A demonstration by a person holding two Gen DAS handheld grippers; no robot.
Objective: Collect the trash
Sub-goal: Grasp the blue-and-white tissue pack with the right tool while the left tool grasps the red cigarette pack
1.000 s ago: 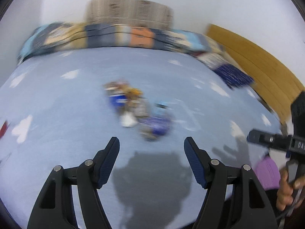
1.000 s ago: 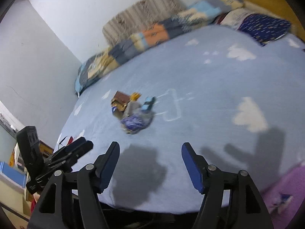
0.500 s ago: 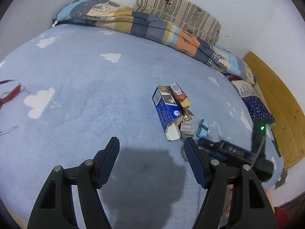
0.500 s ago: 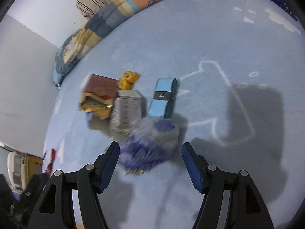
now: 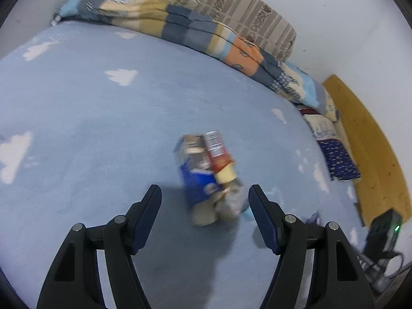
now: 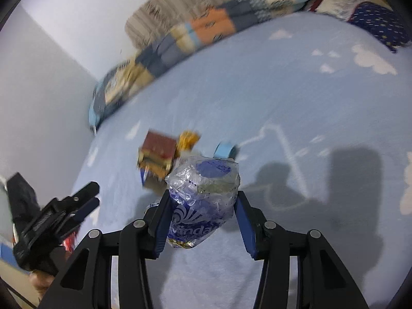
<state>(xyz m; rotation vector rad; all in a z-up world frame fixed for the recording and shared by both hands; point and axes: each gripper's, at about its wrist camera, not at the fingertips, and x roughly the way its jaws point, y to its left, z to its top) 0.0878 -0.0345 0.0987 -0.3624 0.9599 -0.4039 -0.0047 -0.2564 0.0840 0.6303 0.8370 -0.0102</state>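
Observation:
A small heap of trash lies on the blue bed sheet (image 5: 90, 108): a blue carton (image 5: 197, 180), a red box (image 5: 217, 150) and crumpled wrappers. My left gripper (image 5: 204, 200) is open and empty, just short of the heap. My right gripper (image 6: 202, 211) is shut on a crumpled clear and blue plastic tissue wrapper (image 6: 203, 195), held above the sheet. Behind it lie the red box (image 6: 158, 152), a yellow wrapper (image 6: 189, 139) and a light blue roll (image 6: 225, 150). The left gripper also shows in the right wrist view (image 6: 87, 198).
A folded patchwork quilt (image 5: 195, 33) and a striped pillow (image 5: 239, 13) lie along the wall at the bed's far side. A dark blue cushion (image 5: 337, 159) and a wooden board (image 5: 373, 149) are at the right. The right gripper's body (image 5: 383, 234) shows at the lower right.
My right gripper has closed on the plastic wrapper and lifted it off the heap. My left gripper has moved closer to the heap, still open.

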